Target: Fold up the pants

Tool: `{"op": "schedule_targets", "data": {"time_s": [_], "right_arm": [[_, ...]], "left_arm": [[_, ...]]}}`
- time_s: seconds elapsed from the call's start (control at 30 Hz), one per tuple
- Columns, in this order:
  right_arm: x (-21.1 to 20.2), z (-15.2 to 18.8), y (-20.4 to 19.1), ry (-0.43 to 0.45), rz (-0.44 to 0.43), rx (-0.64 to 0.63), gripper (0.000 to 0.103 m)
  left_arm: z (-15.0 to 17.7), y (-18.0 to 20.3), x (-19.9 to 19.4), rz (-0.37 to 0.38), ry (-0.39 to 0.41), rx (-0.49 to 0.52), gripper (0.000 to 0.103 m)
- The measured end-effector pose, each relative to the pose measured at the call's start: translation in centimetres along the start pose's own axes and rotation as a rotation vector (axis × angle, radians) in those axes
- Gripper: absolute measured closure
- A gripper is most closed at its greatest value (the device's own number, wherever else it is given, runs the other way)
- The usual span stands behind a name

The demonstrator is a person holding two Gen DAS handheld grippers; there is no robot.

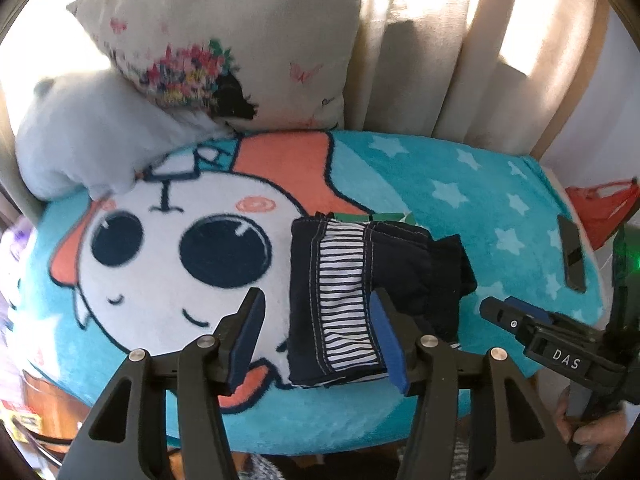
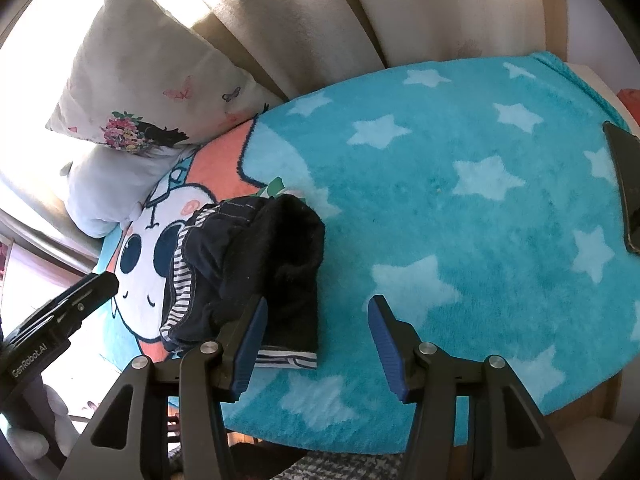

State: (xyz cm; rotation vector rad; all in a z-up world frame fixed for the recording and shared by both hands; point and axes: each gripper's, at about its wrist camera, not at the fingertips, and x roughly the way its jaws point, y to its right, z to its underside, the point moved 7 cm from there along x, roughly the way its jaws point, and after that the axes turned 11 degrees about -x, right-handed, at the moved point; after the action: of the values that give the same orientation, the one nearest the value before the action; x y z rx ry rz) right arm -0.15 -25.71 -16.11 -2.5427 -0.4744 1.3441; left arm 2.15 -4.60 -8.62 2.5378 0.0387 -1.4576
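Small dark navy pants [image 1: 376, 280] with a striped waistband lining lie folded into a compact bundle on the turquoise star blanket [image 1: 460, 184]. They also show in the right wrist view [image 2: 248, 264]. My left gripper [image 1: 316, 336] is open and empty, its fingers just in front of the bundle's near edge. My right gripper [image 2: 316, 340] is open and empty, just to the right of the bundle; it shows from the side in the left wrist view [image 1: 516, 316]. The left gripper shows at the left edge of the right wrist view [image 2: 76, 300].
A floral pillow [image 1: 224, 48] and a pale grey plush [image 1: 88, 136] lie at the back left. Beige curtains [image 1: 460, 48] hang behind. A dark phone [image 2: 628, 184] lies on the blanket's right edge. The blanket [image 2: 460, 200] carries a white cartoon face at left.
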Motion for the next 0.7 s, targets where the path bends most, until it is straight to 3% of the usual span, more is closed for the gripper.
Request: {"op": "schedule_targets", "data": {"time_s": [0.17,0.37,0.53,0.7], "right_arm": [[0.3,-0.3,0.5,0.014,-0.016,0.035,0.036],[1.7,-0.8,0.3,0.014,-0.100,0.069,0.031],[3.9,-2.0,-0.8,-0.018,-0.229,0.079,0.025],[6.3,-2.2,-0.6,-0.046,-0.221,0.126,0.025]], "left_arm": [[-0.9,-3.4,1.7,0.086,-0.061,-0.168,0.050],[-0.6,-6.4,5.7,0.211,-0.222,-0.347,0.050],[-1.1,-4.7,7.8,0.336,-0.304,-0.335,0.049],[-1.5,-2.1,9.9,0.381,-0.353,-0.237,0.040]]}}
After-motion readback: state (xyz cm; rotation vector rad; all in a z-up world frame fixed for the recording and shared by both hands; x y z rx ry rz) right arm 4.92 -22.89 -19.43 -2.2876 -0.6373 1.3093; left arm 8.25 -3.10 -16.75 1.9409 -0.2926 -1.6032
